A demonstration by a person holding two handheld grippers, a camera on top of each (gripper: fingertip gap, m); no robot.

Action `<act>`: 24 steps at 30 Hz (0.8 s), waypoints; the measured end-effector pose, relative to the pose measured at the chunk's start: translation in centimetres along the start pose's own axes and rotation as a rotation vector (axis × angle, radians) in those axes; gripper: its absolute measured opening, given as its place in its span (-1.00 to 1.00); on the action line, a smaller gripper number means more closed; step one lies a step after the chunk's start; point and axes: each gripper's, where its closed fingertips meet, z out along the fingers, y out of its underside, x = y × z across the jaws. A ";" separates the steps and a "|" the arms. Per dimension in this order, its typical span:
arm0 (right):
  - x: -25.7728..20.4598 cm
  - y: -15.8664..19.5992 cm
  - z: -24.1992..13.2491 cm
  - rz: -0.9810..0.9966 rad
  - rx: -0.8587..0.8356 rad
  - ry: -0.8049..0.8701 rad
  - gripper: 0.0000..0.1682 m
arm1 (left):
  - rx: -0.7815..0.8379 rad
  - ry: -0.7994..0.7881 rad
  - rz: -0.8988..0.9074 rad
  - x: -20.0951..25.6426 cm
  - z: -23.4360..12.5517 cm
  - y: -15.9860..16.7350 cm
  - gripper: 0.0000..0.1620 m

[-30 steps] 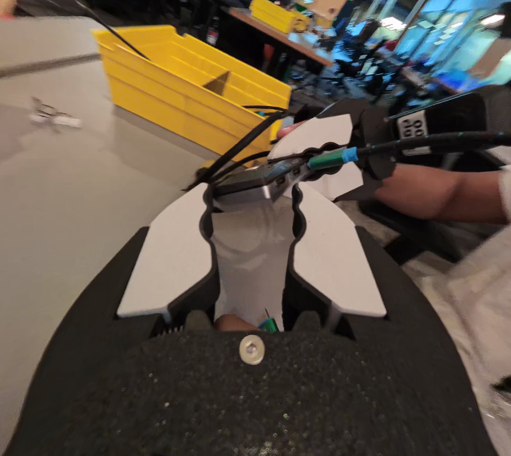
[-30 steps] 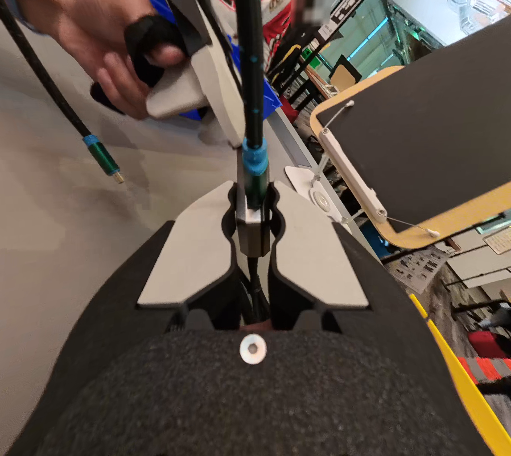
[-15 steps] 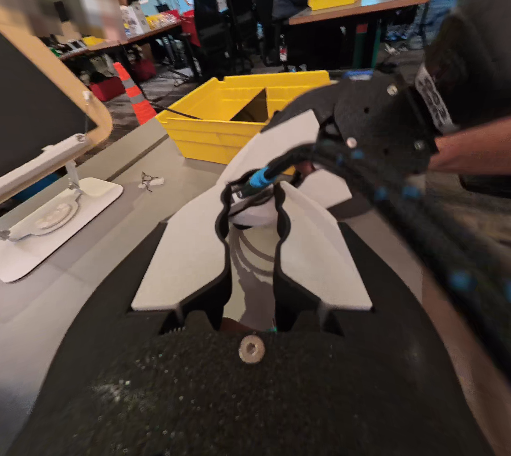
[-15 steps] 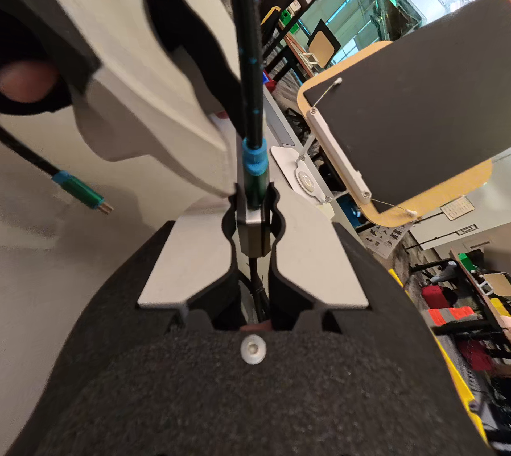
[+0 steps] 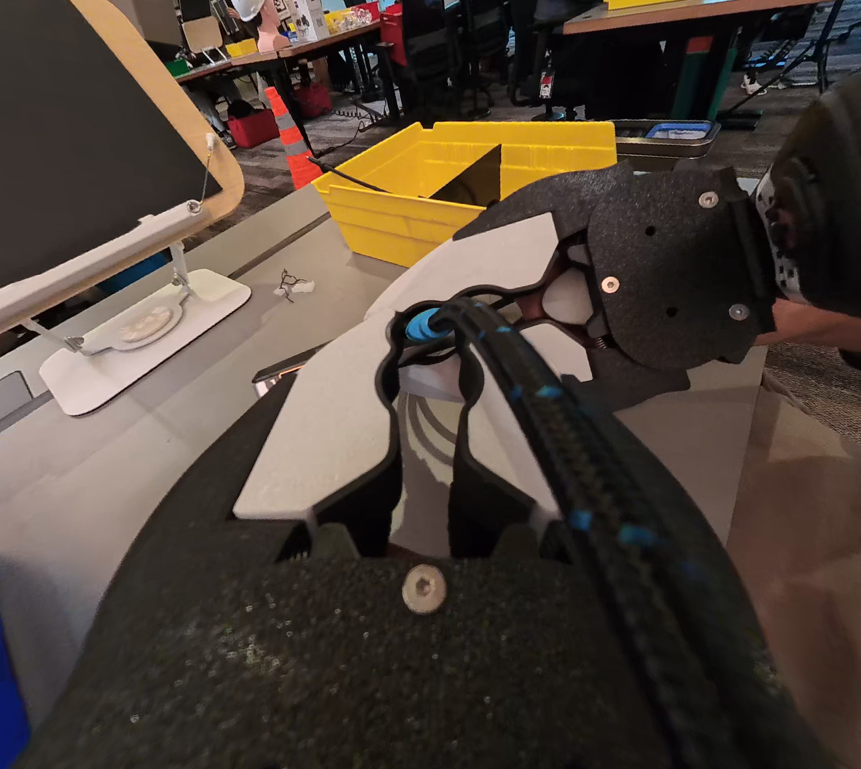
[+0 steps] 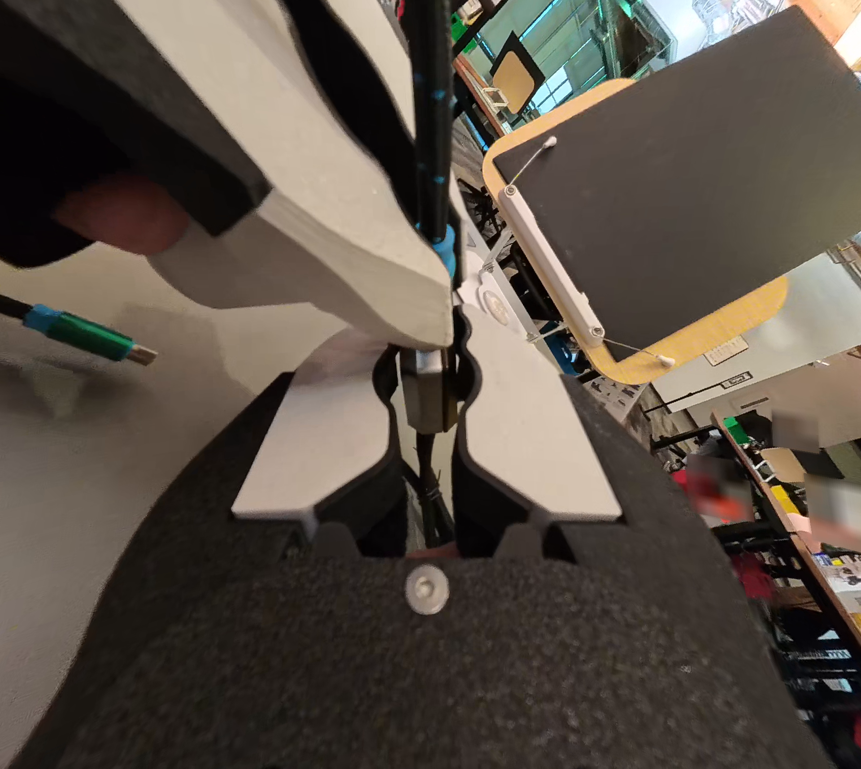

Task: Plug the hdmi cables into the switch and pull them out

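Right wrist view: your right gripper (image 6: pixel 426 374) is clamping the switch (image 6: pixel 425 395) steady above the table (image 6: pixel 70 490), while your left gripper (image 5: pixel 426 343) is closing around the plugged cable (image 5: pixel 536 392), seemingly for pulling.

On the table (image 5: pixel 140 444), a stand (image 5: pixel 144 327) sits at the left with a board (image 5: pixel 70 117) on it. A bin (image 5: pixel 419 206) lies behind the two grippers; a loose plug (image 6: pixel 88 334) lies left of the switch (image 6: pixel 426 397).
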 end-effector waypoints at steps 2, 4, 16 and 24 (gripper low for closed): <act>-0.1 -0.1 0.0 0.005 0.004 -0.008 -0.75 | 0.008 0.000 -0.002 0.0 -0.1 0.0 -0.80; -0.1 -0.1 0.0 -0.014 0.005 0.000 -0.76 | 0.014 -0.004 0.014 0.0 -0.2 0.0 -0.79; -0.7 0.3 -1.3 -0.094 0.090 -0.029 -0.73 | 0.013 0.140 -0.041 -0.2 -0.5 0.7 -0.76; -0.7 0.4 -1.9 -0.059 0.117 -0.084 -0.76 | 0.014 0.183 -0.088 -0.1 -0.4 0.8 -0.80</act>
